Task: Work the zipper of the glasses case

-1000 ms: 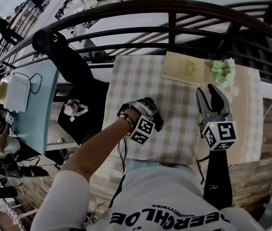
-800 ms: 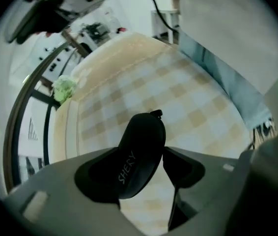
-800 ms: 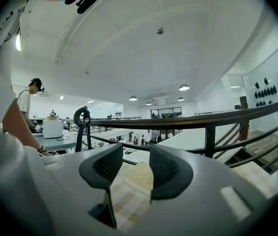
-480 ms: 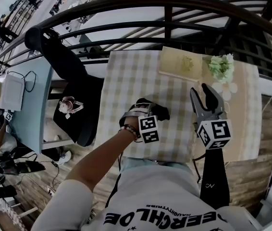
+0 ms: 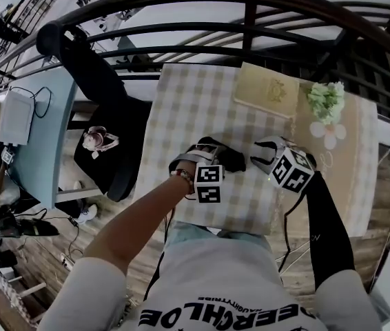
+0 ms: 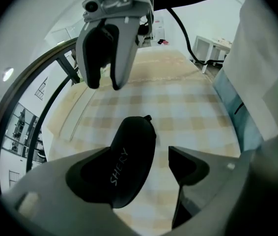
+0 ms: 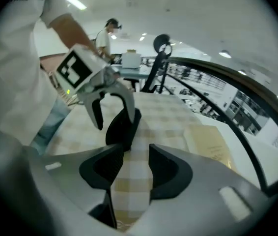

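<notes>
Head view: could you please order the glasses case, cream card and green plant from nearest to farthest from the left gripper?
1. glasses case, between the left gripper's jaws
2. cream card, beyond it, at the back
3. green plant, back right

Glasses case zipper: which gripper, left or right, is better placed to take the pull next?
Right, probably. The left gripper straddles the glasses case, fingers apart, ready to steady it; the zipper pull sits at the far end, facing the open right gripper.
</notes>
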The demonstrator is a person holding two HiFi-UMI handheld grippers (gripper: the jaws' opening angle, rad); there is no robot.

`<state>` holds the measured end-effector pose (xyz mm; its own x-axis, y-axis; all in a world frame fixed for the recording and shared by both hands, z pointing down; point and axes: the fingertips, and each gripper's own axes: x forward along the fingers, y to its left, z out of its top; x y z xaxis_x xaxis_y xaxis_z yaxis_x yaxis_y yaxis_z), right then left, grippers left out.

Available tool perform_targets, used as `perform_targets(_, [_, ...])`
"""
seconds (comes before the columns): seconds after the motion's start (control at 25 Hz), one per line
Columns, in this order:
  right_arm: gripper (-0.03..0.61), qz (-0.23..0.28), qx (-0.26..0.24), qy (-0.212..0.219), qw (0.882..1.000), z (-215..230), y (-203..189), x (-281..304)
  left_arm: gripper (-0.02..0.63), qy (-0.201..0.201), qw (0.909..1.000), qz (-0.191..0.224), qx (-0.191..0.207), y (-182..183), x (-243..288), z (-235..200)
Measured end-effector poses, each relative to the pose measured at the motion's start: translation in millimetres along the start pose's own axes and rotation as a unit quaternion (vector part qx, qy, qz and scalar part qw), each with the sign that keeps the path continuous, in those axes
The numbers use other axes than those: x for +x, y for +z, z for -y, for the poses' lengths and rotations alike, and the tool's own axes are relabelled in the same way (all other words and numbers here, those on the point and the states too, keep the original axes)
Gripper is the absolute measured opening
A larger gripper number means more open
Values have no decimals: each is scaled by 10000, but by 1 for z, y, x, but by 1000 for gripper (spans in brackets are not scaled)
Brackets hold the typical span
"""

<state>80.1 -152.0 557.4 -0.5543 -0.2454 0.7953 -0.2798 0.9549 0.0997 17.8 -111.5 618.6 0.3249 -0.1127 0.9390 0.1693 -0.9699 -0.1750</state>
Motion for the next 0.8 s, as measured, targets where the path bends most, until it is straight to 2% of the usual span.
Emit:
perform_targets(0.16, [183, -295, -704, 805, 9938, -15, -9, 35, 367, -143, 9995, 177, -215, 2, -2, -1])
perform_targets(0.28, [179, -752, -1376, 1187, 9805, -22, -27, 53, 367, -196, 9985, 288, -429, 4, -3, -1])
perform_targets(0.4, [163, -1028, -1901, 1313, 9675, -19, -38, 67, 366, -239, 9976, 365, -533, 6, -4, -2])
perform_targets(0.6, [138, -991, -2550, 1411, 9514, -19, -33, 83, 366, -293, 9966, 453, -621, 8, -5, -3])
perform_targets(0.72, [99, -1042, -2734, 1606, 9427, -25, -35, 84, 366, -235, 9968, 453, -617, 8, -3, -7])
perform_targets(0.76, [61, -1022, -2742, 1613, 9425, -27, -36, 84, 365, -207, 9969, 445, -607, 8, -2, -8])
perform_targets(0.8, [58, -977, -2721, 1580, 9442, -28, -37, 84, 365, -185, 9970, 438, -603, 7, -2, -9])
